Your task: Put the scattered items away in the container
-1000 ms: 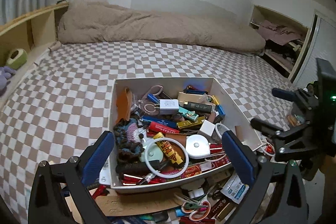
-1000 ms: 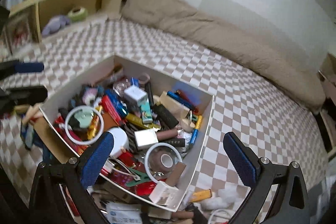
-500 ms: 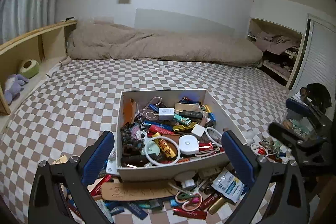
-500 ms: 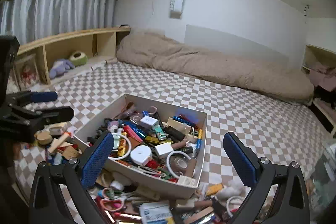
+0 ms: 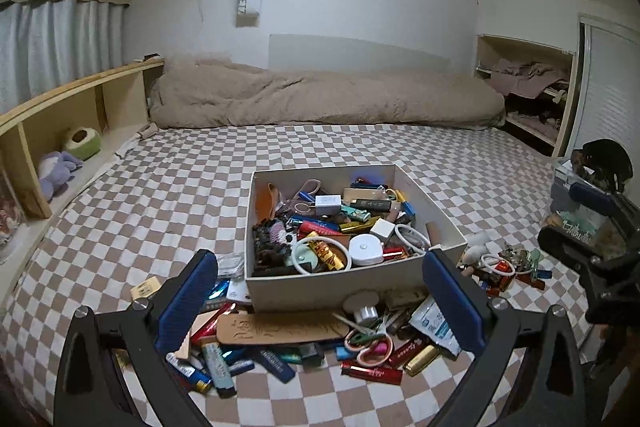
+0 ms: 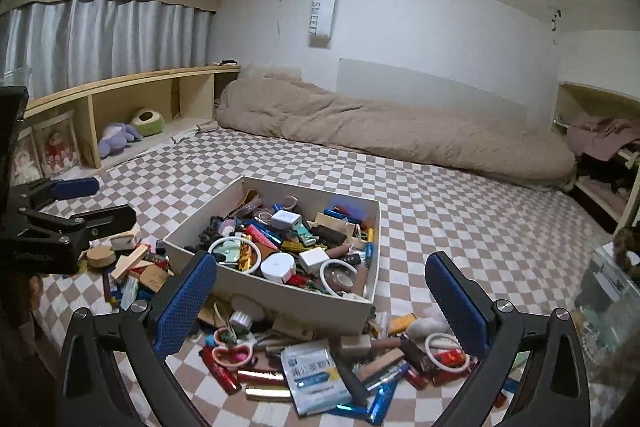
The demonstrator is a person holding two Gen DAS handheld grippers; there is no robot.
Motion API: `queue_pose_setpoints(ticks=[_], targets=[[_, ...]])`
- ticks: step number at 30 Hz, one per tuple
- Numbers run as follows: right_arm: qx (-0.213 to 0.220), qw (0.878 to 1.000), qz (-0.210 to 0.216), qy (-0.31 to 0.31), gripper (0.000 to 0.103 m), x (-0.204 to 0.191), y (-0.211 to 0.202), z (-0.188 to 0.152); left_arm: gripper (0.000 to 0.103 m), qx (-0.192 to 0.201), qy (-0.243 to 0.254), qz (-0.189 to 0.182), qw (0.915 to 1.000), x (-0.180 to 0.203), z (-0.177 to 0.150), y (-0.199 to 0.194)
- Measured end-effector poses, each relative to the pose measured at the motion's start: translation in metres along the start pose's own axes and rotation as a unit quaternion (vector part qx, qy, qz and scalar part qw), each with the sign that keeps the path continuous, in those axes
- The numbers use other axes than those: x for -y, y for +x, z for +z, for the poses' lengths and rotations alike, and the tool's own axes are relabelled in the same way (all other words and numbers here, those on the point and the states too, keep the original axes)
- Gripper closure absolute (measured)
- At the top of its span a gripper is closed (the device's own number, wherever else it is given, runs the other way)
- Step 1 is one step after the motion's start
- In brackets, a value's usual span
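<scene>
Checkered brown-and-white bedding [image 5: 168, 211] covers the wide bed that serves as the work surface, and on it sits the white cardboard box [image 5: 340, 281], the container for this tidy-up, already heaped with chargers, tubes, rings of tape and a round white puck. Its open top and low walls make it easy to drop things in from above, which is probably why it stands in the middle of the clutter. Loose items lie against its near wall: a long tan leather strap [image 5: 280, 327], pink-handled scissors [image 5: 370, 341], a red tube [image 5: 372, 373] and a white sachet with blue print [image 6: 314, 379], with more bits spilled to either side, so much of the task looks undone. Both tools hover back from the pile with nothing in them: the left gripper [image 5: 318, 303] has its blue pads spread wide, framing the box front, and the right gripper [image 6: 320, 307] is spread just as far over the sachet side. That wide stance suits a survey before choosing a target. Beyond the box a beige duvet [image 5: 320, 99] lies bunched along the wall, and a wooden shelf [image 5: 80, 107] on the left holds plush toys, well apart from the work.
</scene>
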State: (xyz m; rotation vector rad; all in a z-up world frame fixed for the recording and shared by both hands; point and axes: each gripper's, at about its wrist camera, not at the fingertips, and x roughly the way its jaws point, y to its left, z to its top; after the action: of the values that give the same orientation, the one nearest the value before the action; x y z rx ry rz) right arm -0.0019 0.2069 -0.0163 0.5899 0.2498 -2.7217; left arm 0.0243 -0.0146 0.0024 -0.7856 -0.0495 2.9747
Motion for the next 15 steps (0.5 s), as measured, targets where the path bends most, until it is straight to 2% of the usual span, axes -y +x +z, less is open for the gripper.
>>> queue_pose_setpoints(ticks=[15], targets=[[-0.01, 1.0, -0.014, 0.024, 0.0, 0.0, -0.032, -0.023, 0.0, -0.002, -0.013, -0.011, 0.9998, -0.001, -0.022, -0.038]])
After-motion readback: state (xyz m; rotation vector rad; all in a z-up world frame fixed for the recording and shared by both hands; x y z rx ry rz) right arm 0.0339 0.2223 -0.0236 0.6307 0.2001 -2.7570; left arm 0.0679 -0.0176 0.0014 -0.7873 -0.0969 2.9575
